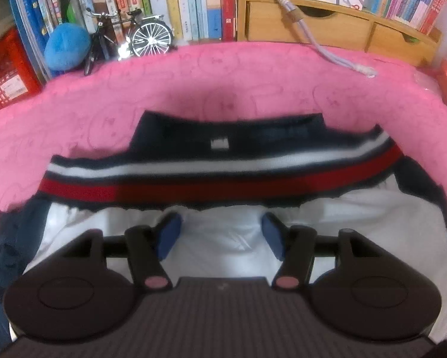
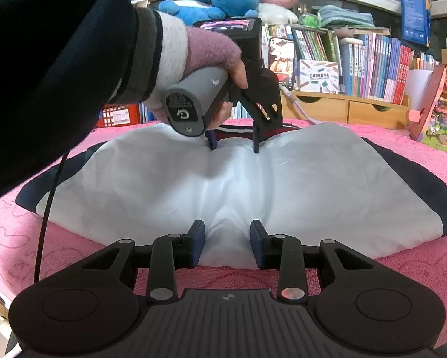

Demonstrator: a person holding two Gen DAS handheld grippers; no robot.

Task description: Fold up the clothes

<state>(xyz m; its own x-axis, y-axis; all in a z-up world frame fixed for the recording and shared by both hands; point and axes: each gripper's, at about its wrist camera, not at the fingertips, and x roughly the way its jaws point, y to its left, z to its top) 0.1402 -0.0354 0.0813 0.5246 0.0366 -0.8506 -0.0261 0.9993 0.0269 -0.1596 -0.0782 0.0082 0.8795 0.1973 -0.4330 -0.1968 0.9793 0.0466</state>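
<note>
Lying mid-frame on the pink-covered bench [image 2: 402, 155], the jacket [image 2: 169, 179] shows its white lining. The left gripper [image 1: 222, 234] stands apart over the far striped hem [image 1: 217, 185], just released, I judge; the right gripper [image 2: 227, 243] pinches the near edge. Next likely calls for squaring the fold.
</note>
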